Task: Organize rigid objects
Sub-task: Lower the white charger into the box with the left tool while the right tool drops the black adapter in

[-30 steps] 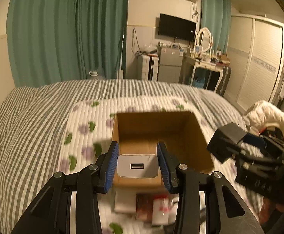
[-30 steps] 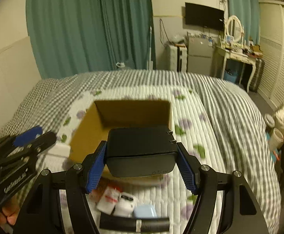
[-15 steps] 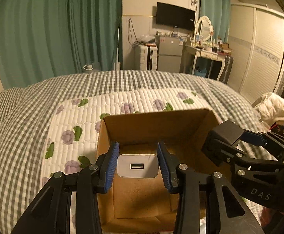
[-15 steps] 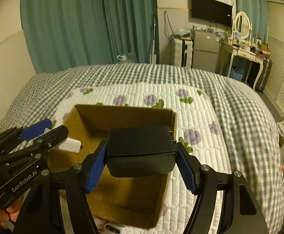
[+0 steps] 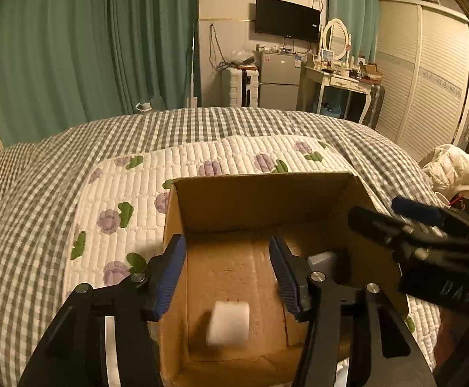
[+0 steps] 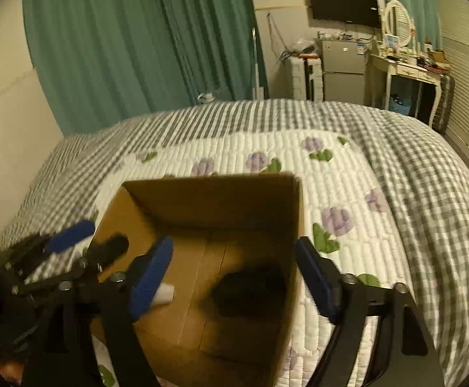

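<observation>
An open cardboard box (image 5: pixel 266 193) (image 6: pixel 215 193) sits on the bed's flowered quilt. My left gripper (image 5: pixel 228 274) is open above the box; a white USB charger (image 5: pixel 229 322), blurred, lies or falls inside below it. It also shows in the right wrist view (image 6: pixel 165 293). My right gripper (image 6: pixel 234 274) is open over the box; a black rectangular case (image 6: pixel 250 292) is inside below it. The right gripper shows at the right edge of the left wrist view (image 5: pixel 427 242), the left gripper at the left of the right wrist view (image 6: pixel 70 258).
The quilt (image 5: pixel 202 161) lies on a grey checked bedspread (image 5: pixel 24 209). A white jacket (image 5: pixel 456 171) lies right of the bed. Green curtains, a small fridge (image 5: pixel 278 77), a dressing table and a wardrobe stand behind.
Both grippers have opened over the box. The white charger left my left gripper and the black case left my right gripper; both are now in the box.
</observation>
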`<state>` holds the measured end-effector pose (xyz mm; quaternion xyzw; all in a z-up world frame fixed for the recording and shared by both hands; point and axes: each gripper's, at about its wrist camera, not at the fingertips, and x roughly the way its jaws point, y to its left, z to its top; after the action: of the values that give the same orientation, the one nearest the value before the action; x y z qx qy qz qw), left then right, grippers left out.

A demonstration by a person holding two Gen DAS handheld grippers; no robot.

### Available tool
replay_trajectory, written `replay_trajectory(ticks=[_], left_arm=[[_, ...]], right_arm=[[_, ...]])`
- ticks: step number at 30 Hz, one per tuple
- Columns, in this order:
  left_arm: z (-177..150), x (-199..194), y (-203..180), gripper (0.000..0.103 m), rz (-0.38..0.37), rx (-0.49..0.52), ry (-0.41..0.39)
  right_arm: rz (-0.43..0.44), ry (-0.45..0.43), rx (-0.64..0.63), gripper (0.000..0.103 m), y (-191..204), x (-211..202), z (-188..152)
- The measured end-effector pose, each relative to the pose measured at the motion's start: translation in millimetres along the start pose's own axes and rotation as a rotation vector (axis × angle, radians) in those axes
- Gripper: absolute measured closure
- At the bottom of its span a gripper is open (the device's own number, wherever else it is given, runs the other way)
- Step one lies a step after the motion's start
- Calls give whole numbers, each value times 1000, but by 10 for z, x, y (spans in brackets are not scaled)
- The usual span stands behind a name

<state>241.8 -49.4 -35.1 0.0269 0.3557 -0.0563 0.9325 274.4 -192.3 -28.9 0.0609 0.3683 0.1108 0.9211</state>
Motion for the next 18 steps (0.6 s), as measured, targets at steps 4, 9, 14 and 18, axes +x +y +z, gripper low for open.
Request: replay_trajectory(ticks=[4, 9, 14, 18], left_arm=[[2, -240, 10, 39, 11, -4, -16], [-47, -684, 68, 26, 21, -14, -49], [-194, -1075, 108, 18, 31, -10, -64], [-390, -1245, 144, 12, 40, -16, -65]], right_arm=[[-37, -7, -27, 22, 21, -224, 50], [-74, -26, -54, 21, 103, -643, 25], [-103, -39, -99, 17, 266, -1039, -132], [-122, -36, -101, 13, 389, -1247, -334]])
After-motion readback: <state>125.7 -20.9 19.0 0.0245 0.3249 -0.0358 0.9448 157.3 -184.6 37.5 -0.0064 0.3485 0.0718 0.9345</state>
